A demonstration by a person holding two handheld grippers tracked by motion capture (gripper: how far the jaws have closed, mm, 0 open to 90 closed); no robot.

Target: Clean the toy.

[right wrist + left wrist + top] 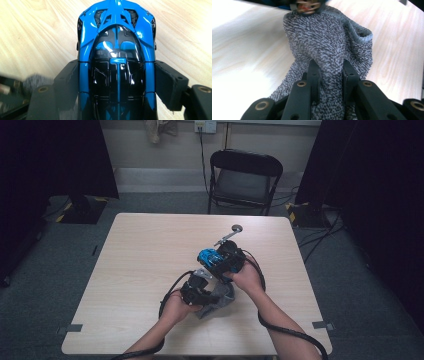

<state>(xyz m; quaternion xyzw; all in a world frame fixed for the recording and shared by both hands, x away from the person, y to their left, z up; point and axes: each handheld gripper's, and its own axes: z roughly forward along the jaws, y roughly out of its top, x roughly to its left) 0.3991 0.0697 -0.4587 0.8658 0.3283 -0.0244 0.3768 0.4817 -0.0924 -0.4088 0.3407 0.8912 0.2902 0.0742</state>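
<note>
2 grippers meet over the near middle of the table (140, 250), a pale wood-grain top. Behind the far edge stands a black folding chair (244, 177), well apart from the work. On the table toward the far edge, right of centre, lies a small metal tool with a round head (231, 234), just beyond the right gripper and not touching it; what kind of tool it is cannot be told.

Left gripper (328, 72): its 2 black jaws are pressed together on a grey knitted cloth (324, 40), pinching a fold of it. The cloth lies bunched near the near edge of the table, between the 2 hands, and rises from the jaws up to the blurred car at the top of the left gripper view.

Right gripper (117, 82): its jaws stand partly spread and clamp the flanks of a blue and black model car (117, 50), 1 pad against each side. The car is held just above the table's middle, right beside the cloth (220, 300).
</note>
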